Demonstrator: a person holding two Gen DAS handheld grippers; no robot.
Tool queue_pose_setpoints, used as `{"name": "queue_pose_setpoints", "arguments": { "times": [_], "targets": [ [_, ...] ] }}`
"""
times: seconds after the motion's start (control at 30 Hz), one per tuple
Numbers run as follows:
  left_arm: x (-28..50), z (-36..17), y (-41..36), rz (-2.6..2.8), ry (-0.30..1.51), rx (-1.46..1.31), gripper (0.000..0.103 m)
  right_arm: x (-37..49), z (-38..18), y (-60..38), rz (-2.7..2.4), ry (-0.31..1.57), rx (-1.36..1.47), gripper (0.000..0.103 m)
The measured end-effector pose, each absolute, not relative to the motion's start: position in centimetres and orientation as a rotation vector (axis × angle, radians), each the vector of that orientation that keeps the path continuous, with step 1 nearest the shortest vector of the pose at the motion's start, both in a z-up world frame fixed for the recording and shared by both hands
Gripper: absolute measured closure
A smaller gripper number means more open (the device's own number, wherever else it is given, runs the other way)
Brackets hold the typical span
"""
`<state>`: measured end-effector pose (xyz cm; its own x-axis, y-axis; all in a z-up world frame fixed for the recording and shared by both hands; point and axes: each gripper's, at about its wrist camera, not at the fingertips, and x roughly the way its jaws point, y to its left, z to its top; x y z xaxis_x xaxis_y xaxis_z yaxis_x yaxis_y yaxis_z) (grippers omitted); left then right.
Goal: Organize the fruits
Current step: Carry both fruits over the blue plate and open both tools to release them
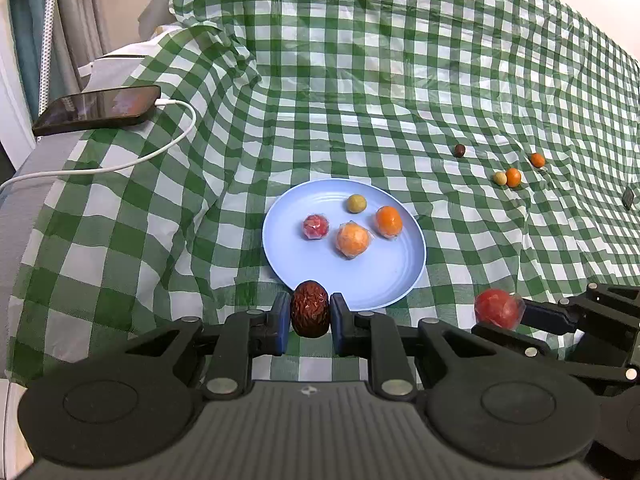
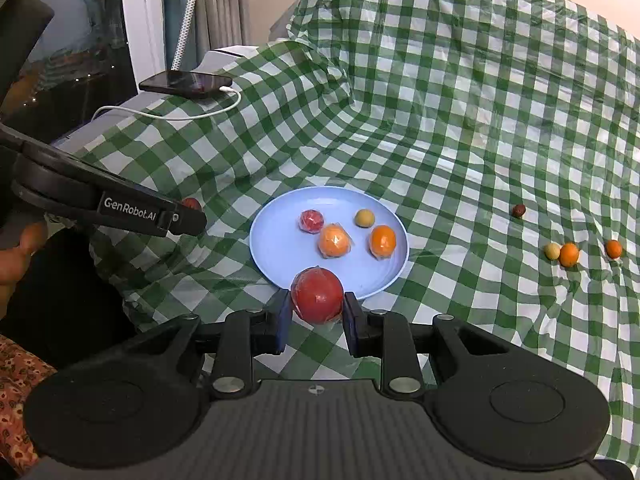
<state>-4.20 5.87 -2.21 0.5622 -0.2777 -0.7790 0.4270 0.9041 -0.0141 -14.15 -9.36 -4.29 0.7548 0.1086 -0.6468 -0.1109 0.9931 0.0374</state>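
Note:
A light blue plate [image 1: 384,280] [image 2: 276,256] lies on the green checked cloth. It holds a small red fruit [image 1: 316,227], two wrapped orange fruits [image 1: 352,240] [image 1: 388,221] and a small yellow-green fruit [image 1: 356,203]. My left gripper [image 1: 310,318] is shut on a wrinkled dark red date [image 1: 310,314] just before the plate's near rim. My right gripper [image 2: 316,312] is shut on a wrapped red fruit [image 2: 317,295] at the plate's near rim; it also shows in the left wrist view [image 1: 498,308].
Loose fruits lie on the cloth to the right: a dark brown one [image 1: 459,150] [image 2: 519,210], a pale one [image 1: 499,178] beside an orange one [image 1: 513,177], and another orange one [image 1: 537,159]. A phone [image 1: 98,109] [image 2: 186,83] with a white cable lies far left.

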Motion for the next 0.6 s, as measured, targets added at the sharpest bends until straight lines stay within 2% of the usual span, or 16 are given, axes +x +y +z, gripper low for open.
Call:
{"name": "queue_pose_setpoints", "arguments": {
  "times": [0.6],
  "targets": [
    [1.6, -3.4, 3.8, -0.397, 0.901, 0.166, 0.08, -9.4, -6.1, -10.3, 0.105, 0.748, 0.025, 0.075]
  ]
}}
